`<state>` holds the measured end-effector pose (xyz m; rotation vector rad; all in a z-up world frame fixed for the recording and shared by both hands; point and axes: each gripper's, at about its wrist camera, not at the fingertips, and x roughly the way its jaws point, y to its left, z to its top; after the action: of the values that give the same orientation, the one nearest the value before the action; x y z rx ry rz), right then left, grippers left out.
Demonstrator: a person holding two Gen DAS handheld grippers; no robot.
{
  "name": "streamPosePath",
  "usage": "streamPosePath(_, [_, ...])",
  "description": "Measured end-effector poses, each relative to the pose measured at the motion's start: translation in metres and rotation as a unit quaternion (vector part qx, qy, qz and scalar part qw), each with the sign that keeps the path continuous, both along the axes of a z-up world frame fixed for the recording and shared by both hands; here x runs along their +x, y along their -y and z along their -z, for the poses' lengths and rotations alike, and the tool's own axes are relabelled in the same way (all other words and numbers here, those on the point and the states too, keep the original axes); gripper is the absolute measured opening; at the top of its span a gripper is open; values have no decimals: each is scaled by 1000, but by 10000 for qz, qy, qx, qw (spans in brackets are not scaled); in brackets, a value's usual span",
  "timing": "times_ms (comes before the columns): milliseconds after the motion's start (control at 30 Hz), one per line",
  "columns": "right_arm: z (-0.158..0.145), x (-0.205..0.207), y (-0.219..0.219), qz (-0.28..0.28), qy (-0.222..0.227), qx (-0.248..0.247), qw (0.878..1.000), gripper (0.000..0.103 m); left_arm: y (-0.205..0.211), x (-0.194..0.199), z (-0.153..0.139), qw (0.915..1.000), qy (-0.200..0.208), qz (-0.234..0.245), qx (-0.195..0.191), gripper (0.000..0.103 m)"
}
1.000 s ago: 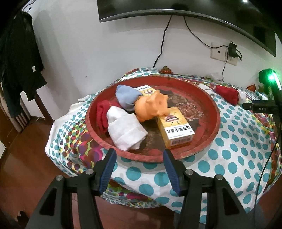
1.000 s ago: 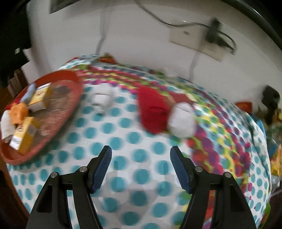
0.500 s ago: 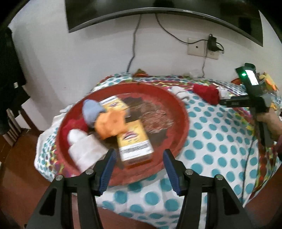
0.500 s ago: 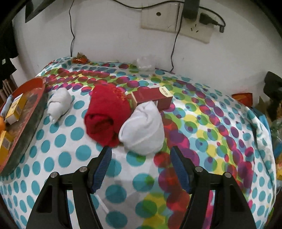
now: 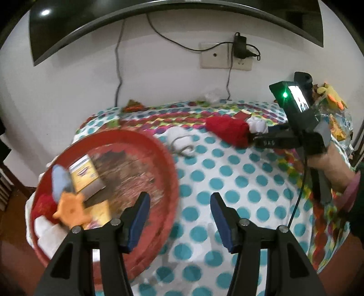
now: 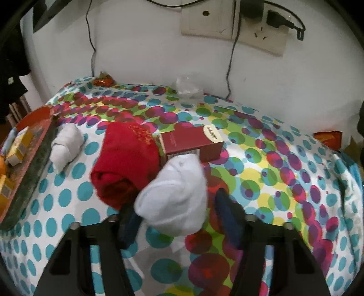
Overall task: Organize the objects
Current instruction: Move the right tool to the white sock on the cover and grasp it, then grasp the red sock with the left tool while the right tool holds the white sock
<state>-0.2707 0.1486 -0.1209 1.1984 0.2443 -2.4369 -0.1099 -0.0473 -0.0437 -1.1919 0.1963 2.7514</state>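
A white wall (image 5: 159, 75) with a socket plate (image 6: 209, 18) stands behind the table, which is covered by a dotted cloth (image 5: 238, 177). On its left side lies a round red tray (image 5: 168, 159) holding yellow boxes (image 5: 85, 176), an orange toy (image 5: 72, 208) and rolled socks. The left gripper (image 5: 179, 213) hangs spread and empty over the tray's edge. The right gripper (image 6: 175, 218) has just been closing around the white rolled sock (image 6: 175, 195); whether the pads already press it I cannot tell. This sock touches a red sock (image 6: 125, 159), in front of a dark red box (image 6: 193, 143).

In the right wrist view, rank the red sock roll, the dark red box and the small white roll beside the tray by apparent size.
1. Red sock roll
2. Dark red box
3. Small white roll

The last two look close, so that order is unsure.
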Motion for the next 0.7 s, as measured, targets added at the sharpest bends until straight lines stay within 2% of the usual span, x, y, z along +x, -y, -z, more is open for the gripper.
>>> streamPosePath(233, [-5, 20, -21, -99, 68, -361, 9993, 45, -28, -47, 4, 9986, 274, 0, 457, 56])
streamPosePath(467, [-8, 55, -40, -144, -227, -95, 9996, 45, -56, -88, 12, 9976, 346, -177, 565, 56])
streamPosePath(700, [-5, 56, -47, -95, -139, -175, 9997, 45, -93, -120, 13, 9971, 264, -69, 707, 56])
